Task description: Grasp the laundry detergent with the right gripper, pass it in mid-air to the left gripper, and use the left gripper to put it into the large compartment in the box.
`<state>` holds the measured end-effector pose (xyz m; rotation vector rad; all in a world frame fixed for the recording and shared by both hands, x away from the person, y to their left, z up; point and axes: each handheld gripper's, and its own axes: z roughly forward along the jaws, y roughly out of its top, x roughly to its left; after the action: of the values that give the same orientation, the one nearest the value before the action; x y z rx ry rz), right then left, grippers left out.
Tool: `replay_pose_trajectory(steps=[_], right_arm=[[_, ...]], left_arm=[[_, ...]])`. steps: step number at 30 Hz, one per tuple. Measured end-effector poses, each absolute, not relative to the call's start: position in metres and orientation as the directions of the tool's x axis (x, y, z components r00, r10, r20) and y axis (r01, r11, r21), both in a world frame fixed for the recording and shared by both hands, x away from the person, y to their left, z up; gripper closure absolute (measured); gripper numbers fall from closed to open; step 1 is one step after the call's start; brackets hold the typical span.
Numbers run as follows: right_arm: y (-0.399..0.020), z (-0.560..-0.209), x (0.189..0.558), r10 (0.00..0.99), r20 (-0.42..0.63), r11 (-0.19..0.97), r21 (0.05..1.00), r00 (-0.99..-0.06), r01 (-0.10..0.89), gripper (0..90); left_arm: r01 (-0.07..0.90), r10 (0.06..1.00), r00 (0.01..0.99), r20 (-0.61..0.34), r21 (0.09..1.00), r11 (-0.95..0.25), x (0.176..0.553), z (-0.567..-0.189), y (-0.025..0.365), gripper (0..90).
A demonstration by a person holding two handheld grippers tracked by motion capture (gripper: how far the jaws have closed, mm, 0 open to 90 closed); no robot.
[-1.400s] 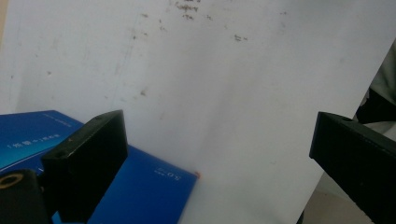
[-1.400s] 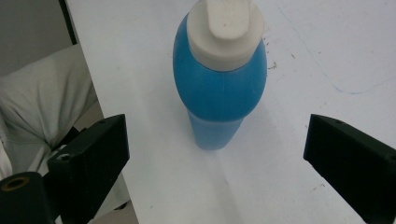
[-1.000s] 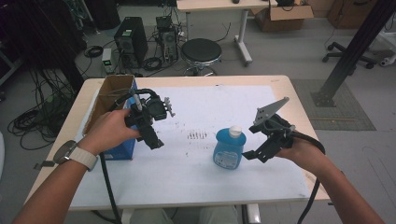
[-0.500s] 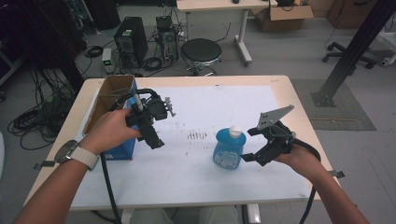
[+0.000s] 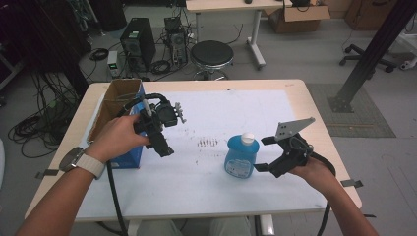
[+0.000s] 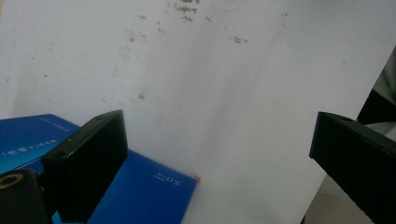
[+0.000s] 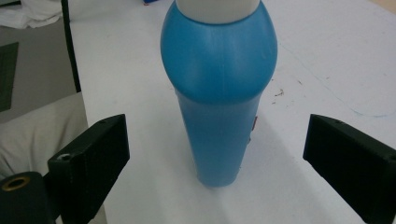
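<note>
A blue bottle [image 5: 240, 158] with a white cap stands upright on the white mat, right of the middle. My right gripper [image 5: 260, 154] is just to its right, open, jaws pointing at it. In the right gripper view the bottle [image 7: 218, 93] rises in the wide gap of that gripper [image 7: 217, 135], and neither jaw touches it. My left gripper [image 5: 164, 135] hovers at the left beside an open blue box [image 5: 119, 101]. Seen from the left gripper view, this gripper [image 6: 219, 140] is open and holds nothing, with the blue box [image 6: 140, 196] under its left jaw.
The white mat [image 5: 206, 196] covers most of the wooden table [image 5: 314, 98] and carries dark smudges [image 5: 207, 143] at its middle. Past the far edge stand a black stool [image 5: 211, 54] and computer cases [image 5: 137, 44]. Cables trail from both grippers over the near edge.
My right gripper has dropped lower and edged left towards the bottle, staying open. The left gripper and the bottle have not moved.
</note>
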<state>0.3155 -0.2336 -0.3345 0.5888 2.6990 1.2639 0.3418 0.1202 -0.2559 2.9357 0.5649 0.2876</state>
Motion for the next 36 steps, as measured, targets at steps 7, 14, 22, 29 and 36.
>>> replay_pose_trajectory(steps=[7, 14, 22, 29, 36], right_arm=[[-0.238, -0.344, 0.315, 0.389, 0.076, 0.543, 0.787, -0.918, 0.295, 6.7], [-0.239, -0.351, 0.313, 0.392, 0.085, 0.516, 0.804, -0.916, 0.295, 6.6], [-0.241, -0.360, 0.311, 0.399, 0.098, 0.492, 0.816, -0.912, 0.303, 6.5], [-0.241, -0.367, 0.310, 0.402, 0.102, 0.479, 0.824, -0.910, 0.304, 6.5], [-0.240, -0.373, 0.312, 0.408, 0.105, 0.465, 0.831, -0.907, 0.305, 6.6]], left_arm=[[0.355, 0.382, 0.910, 0.161, 0.171, -0.919, 0.343, -0.256, 0.121, 5.0], [0.355, 0.383, 0.909, 0.162, 0.175, -0.918, 0.343, -0.256, 0.122, 5.0], [0.353, 0.381, 0.910, 0.163, 0.174, -0.919, 0.342, -0.256, 0.122, 5.0], [0.355, 0.383, 0.910, 0.162, 0.176, -0.918, 0.342, -0.256, 0.122, 5.0], [0.354, 0.381, 0.910, 0.164, 0.174, -0.919, 0.342, -0.256, 0.121, 5.0]])
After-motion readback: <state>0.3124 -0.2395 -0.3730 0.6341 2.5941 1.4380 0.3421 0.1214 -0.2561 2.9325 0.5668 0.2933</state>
